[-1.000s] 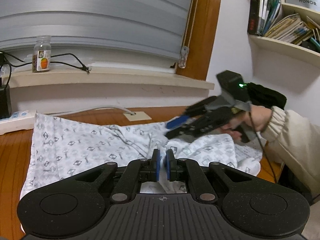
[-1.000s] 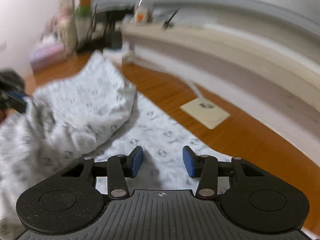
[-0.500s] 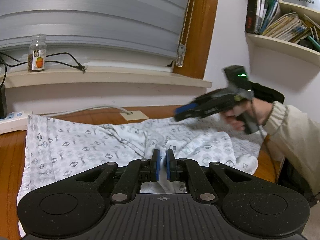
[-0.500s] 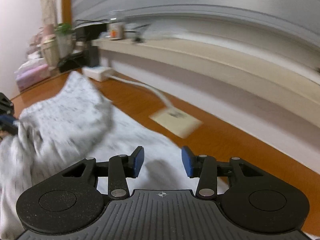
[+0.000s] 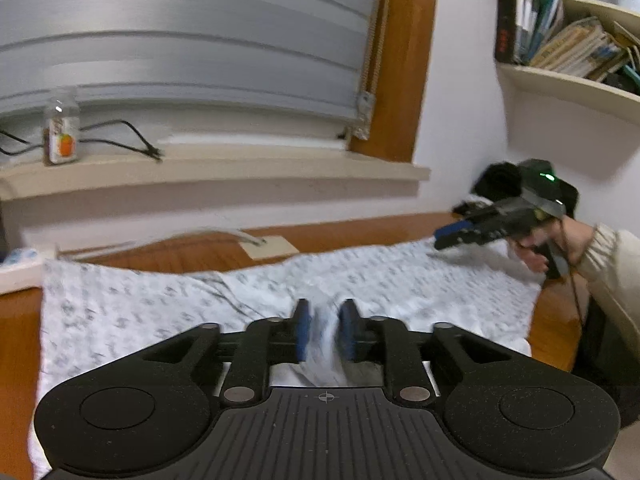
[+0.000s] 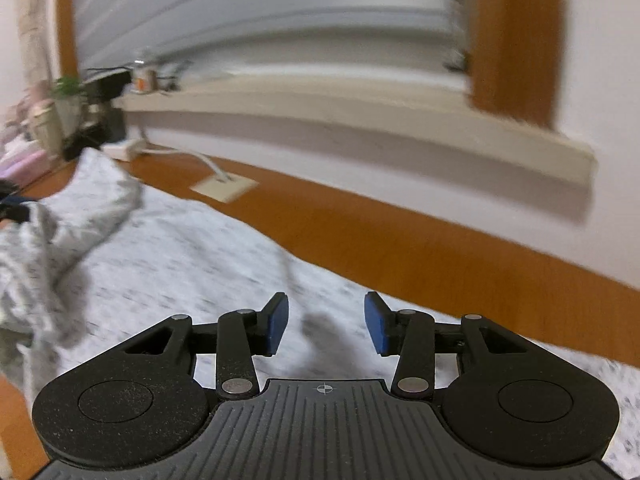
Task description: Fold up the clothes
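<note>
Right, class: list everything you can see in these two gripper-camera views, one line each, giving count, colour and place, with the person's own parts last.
garment: one, white with small grey print, spread on the table.
table: one, orange-brown wood, under the garment.
jar: one, clear with an orange label, on the windowsill.
windowsill: one, cream, below the blind.
blind: one, grey, over the window.
cable: one, black, on the sill.
power strip: one, white, table's far left.
books: several, mixed colours, on the wall shelf.
left gripper: black, blue pads, jaws opening, fold of garment between them.
right gripper: black, blue pads, open over the garment.
hand: one, beige sleeve, holding the right gripper.
</note>
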A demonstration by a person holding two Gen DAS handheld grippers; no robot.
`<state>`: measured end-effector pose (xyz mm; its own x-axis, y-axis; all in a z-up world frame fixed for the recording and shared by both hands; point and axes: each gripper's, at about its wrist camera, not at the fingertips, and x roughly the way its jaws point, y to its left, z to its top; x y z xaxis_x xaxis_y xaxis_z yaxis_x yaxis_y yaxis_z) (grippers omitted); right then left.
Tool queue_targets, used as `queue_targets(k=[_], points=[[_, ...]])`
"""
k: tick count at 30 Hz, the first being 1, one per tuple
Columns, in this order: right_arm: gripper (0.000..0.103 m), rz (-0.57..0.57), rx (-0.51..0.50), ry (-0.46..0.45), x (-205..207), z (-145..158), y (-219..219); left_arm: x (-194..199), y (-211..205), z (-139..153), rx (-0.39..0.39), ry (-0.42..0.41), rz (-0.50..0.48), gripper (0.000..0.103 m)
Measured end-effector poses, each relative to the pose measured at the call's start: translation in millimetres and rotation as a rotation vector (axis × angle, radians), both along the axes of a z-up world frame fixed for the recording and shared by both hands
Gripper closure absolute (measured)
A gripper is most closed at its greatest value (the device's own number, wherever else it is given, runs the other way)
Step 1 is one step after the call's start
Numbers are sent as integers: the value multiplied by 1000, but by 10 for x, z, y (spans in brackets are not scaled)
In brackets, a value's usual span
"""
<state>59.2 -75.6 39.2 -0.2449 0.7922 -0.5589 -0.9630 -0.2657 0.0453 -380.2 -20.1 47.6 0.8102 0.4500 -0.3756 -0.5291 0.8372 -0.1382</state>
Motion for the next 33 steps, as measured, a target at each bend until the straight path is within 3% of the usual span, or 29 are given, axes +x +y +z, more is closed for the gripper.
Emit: queue_targets(k=[2, 4, 8, 14, 24, 29, 33], points=[[57, 46, 22, 6, -213, 62, 21, -56, 59, 45, 6, -15, 26, 74], [54, 100, 37, 6, -465, 133, 3, -90, 138, 74, 40, 4, 75, 63], [54, 218, 54, -27, -992, 259, -80, -62, 447, 27, 46, 62, 186, 63], [54, 344, 37, -93, -1603, 398, -242, 136, 785, -168, 8, 152, 209, 63], [52, 434, 32, -155, -1888, 575, -542, 182, 838, -237, -34, 175, 184, 63], [51, 496, 24, -200, -2101, 501, -592, 151, 899, -249, -72, 167, 194, 62], [53, 486, 29, -195, -2178, 439, -488, 183, 878, -251, -59, 184, 203, 62]])
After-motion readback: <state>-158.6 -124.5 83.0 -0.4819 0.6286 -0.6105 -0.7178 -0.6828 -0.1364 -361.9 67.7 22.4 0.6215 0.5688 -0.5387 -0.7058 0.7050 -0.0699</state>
